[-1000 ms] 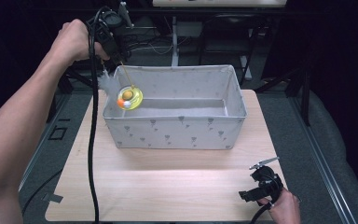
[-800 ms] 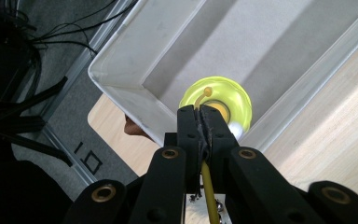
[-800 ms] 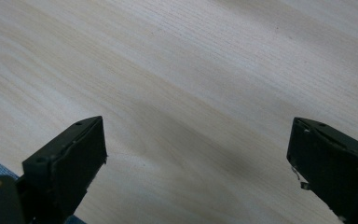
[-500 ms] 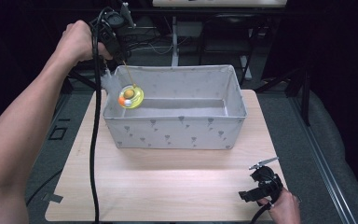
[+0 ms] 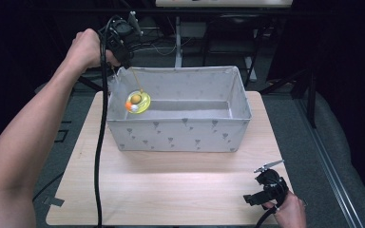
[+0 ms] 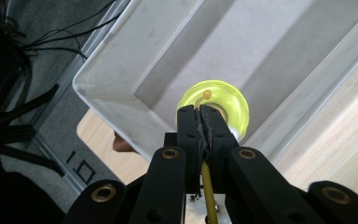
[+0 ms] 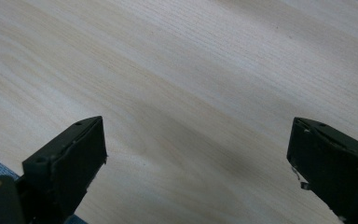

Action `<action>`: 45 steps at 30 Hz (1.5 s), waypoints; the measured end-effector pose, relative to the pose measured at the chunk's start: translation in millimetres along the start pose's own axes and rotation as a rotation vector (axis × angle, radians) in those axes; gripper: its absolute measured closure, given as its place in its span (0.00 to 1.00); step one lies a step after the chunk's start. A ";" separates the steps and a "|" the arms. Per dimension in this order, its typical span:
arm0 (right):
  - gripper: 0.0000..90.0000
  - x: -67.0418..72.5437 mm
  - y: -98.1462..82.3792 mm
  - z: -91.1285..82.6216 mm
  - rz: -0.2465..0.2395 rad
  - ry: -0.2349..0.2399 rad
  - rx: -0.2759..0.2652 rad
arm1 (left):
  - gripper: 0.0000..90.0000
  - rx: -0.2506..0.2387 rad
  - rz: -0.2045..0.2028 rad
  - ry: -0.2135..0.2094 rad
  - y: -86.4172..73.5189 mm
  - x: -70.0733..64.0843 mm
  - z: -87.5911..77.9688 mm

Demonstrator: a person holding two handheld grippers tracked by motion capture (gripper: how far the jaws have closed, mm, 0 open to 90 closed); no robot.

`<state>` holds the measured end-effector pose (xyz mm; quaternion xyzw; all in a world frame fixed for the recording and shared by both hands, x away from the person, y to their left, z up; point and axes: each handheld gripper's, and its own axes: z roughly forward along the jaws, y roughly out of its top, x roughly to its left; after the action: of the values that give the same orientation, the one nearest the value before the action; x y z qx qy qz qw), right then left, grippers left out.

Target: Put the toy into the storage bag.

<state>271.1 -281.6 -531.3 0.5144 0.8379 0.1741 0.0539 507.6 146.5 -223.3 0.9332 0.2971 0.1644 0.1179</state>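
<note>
A dark room surrounds a pale wooden tabletop point(image 5: 171, 190) on which a grey fabric bin point(image 5: 180, 137) with a small triangle print stands near the far edge.

At the left, the person's left hand point(image 5: 86, 47) holds the left tongs point(image 5: 128, 64) above the bin's far left corner. In the left gripper view these tongs point(image 6: 202, 114) are clenched on a thin yellow stick point(image 6: 208, 186) that runs up between the jaws. At the stick's lower end hangs a toy point(image 5: 138, 101): a translucent yellow-green disc with a small brownish ball on it and orange and white bits at its rim. It hangs just inside the bin's left end, above the floor of the bin and close to the left wall; whether it touches the fabric cannot be told.

The toy looks like light, hard plastic, probably smooth and a little slippery at the disc. The stick seems slim and slightly springy, so the disc may swing or tilt when moved. The stick is the sensible place to hold, as now; the disc's wide rim would be harder to pinch.

At the right, near the front edge, the right hand point(image 5: 289, 211) rests the right tongs point(image 7: 196, 154) over bare wood, released, jaws wide apart, nothing between them.
</note>
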 end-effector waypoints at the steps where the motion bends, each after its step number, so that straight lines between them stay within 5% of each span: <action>1: 0.05 -0.1 -0.1 -0.1 0.000 0.001 0.000 | 0.98 0.004 0.002 0.002 -0.4 0.1 1.6; 45: 0.05 1.2 -0.4 0.8 0.003 0.018 -0.003 | 0.98 -0.010 -0.003 -0.064 -23.9 -5.7 64.8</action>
<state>270.5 -280.5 -532.1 0.5141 0.8374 0.1799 0.0468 515.3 154.3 -291.7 0.9369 0.2937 0.1356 0.1324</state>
